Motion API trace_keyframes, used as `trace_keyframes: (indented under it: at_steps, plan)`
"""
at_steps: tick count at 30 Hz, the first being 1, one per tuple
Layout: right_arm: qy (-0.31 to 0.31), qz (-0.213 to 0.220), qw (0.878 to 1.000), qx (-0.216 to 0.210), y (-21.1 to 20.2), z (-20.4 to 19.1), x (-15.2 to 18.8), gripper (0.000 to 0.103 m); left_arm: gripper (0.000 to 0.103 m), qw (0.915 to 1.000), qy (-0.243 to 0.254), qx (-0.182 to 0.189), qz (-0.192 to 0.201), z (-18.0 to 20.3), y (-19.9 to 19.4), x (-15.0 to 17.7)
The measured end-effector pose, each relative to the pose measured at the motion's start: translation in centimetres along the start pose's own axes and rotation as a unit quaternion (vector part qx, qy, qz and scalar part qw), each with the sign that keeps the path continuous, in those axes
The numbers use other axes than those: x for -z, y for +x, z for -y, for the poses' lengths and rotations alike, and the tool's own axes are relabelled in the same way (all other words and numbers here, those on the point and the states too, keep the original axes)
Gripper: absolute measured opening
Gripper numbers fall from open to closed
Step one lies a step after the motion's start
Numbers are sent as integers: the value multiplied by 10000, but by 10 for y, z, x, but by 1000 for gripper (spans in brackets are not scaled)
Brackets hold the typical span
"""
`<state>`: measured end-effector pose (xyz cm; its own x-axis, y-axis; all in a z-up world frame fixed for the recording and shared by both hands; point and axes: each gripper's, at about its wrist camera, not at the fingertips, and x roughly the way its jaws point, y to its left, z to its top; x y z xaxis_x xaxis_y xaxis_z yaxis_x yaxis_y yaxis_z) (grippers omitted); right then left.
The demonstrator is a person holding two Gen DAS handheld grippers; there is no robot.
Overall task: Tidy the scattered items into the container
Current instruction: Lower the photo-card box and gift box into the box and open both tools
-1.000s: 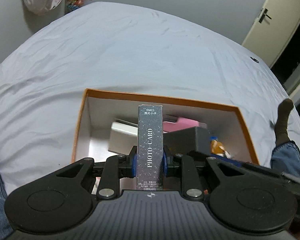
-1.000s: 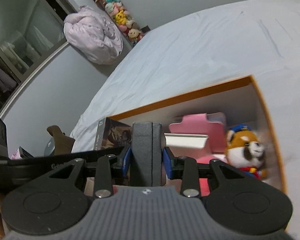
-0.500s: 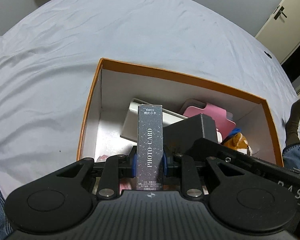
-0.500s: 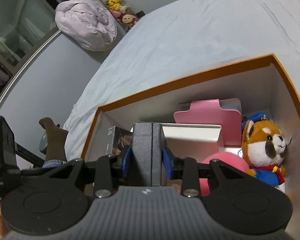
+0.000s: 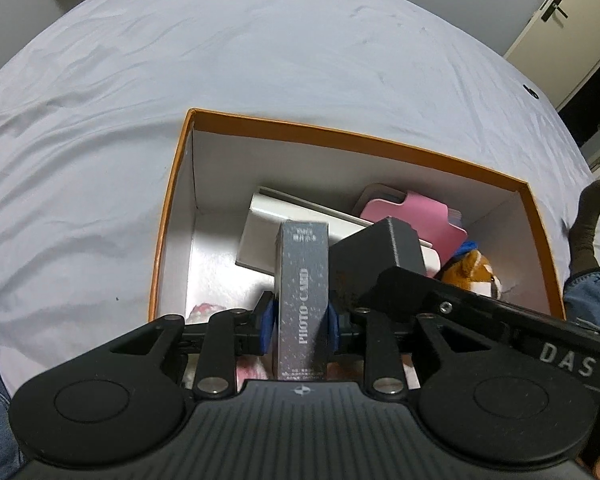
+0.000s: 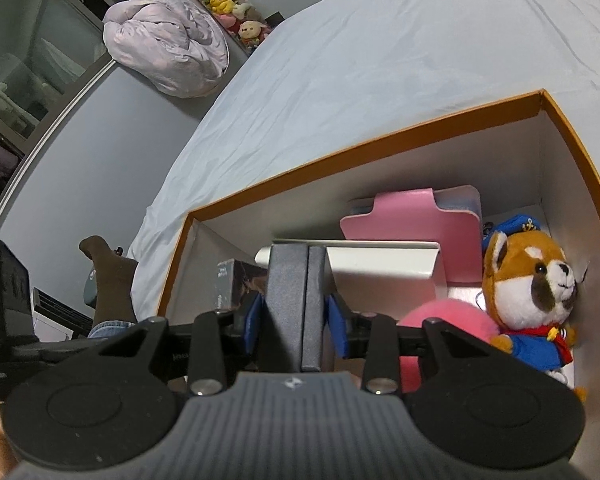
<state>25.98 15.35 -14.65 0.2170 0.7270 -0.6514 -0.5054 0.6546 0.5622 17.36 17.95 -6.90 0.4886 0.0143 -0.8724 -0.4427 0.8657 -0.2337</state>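
An orange box (image 5: pixel 340 132) with white inside walls lies open on the bed. My left gripper (image 5: pixel 300 316) hangs over its near edge with a tall grey "PHOTO CARD" box (image 5: pixel 302 280) upright between its blue pads. The jaws are opening and the pads stand just off the box's sides. My right gripper (image 6: pixel 296 316) is beside it over the orange box (image 6: pixel 340 152), with a dark grey case (image 6: pixel 296 280) between its pads. Those jaws are opening too, and a thin gap shows on each side. The dark grey case (image 5: pixel 380 248) is also in the left wrist view.
Inside lie a white flat box (image 5: pixel 268 236), a pink folder (image 5: pixel 412 220), a plush animal (image 6: pixel 528 288) against the right wall and a pink ball (image 6: pixel 440 320). A person's socked foot (image 5: pixel 588 224) rests on the bed sheet (image 5: pixel 260 60). A bedding bundle (image 6: pixel 168 52) sits far off.
Both grippers have tipped downward and sunk toward the orange box, which now fills more of each view. The pads have eased off both held boxes.
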Motion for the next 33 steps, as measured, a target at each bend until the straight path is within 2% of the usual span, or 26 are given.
trace_keyframes:
  at_steps: [6,10,16,20,25,29,33]
  plan:
    - [60,-54,9999,-136,-1,-1,1,41,33,9998,-93,107,168,-3,-15,0]
    - [132,-178,9995,-229,2,-4,3,40,32,9997,-53,-85,225,-5,-18,-2]
    - [50,-372,9991,-172,16,-11,13,35,31,9992,-208,-155,310,-16,-19,0]
    - [119,-417,9986,-290,21,-9,16,35,31,9990,-216,-181,356,-18,-20,0]
    - [10,-750,9972,27,24,-12,28,33,31,9993,-133,-73,344,-13,-20,4]
    - [-43,-682,9977,26,22,-11,33,32,31,9988,97,-255,402,-4,-18,9]
    - [-456,-562,9972,205,18,-22,36,33,32,9978,249,-405,465,3,-20,12]
